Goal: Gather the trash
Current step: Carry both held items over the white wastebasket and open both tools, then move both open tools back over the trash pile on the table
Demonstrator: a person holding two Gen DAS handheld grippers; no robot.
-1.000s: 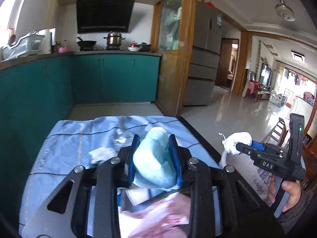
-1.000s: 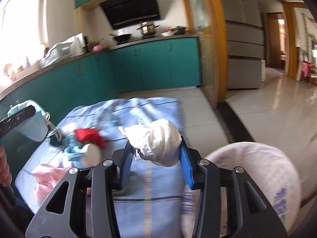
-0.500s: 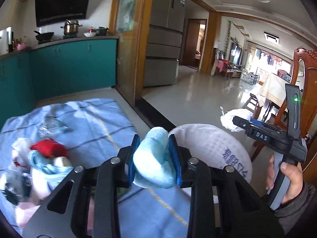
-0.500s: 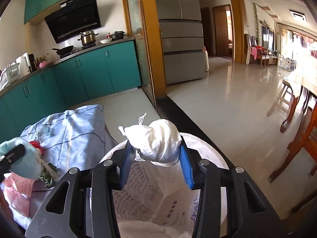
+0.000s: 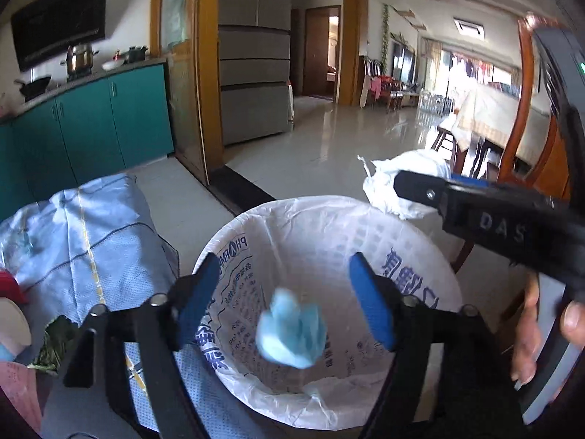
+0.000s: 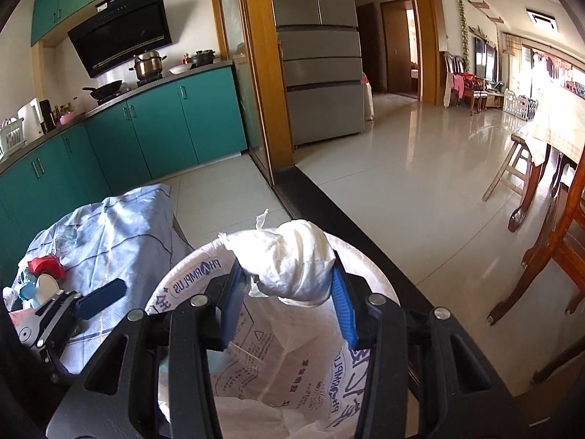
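A round bin lined with a white printed bag (image 5: pixel 420 252) stands beside the table; it also shows in the right wrist view (image 6: pixel 175 281). My left gripper (image 5: pixel 289 296) is open above the bin. A crumpled blue wad (image 5: pixel 290 331) is in the air inside the bin mouth, blurred. My right gripper (image 6: pixel 289 292) is shut on a white crumpled wad (image 6: pixel 292 256) above the bin; the wad also shows in the left wrist view (image 5: pixel 398 179).
A table under a light blue cloth (image 5: pixel 95 226) lies left of the bin, with more trash at its left end: a red piece (image 6: pixel 45 265), white and blue scraps, green leaves (image 5: pixel 55 344). Teal cabinets (image 6: pixel 153 128) stand behind. Wooden chairs (image 6: pixel 548 234) stand at right.
Both grippers swung right from the table to over the bin. My left gripper opened and let go of the blue wad, which is dropping into the bin. The right one still holds the white wad.
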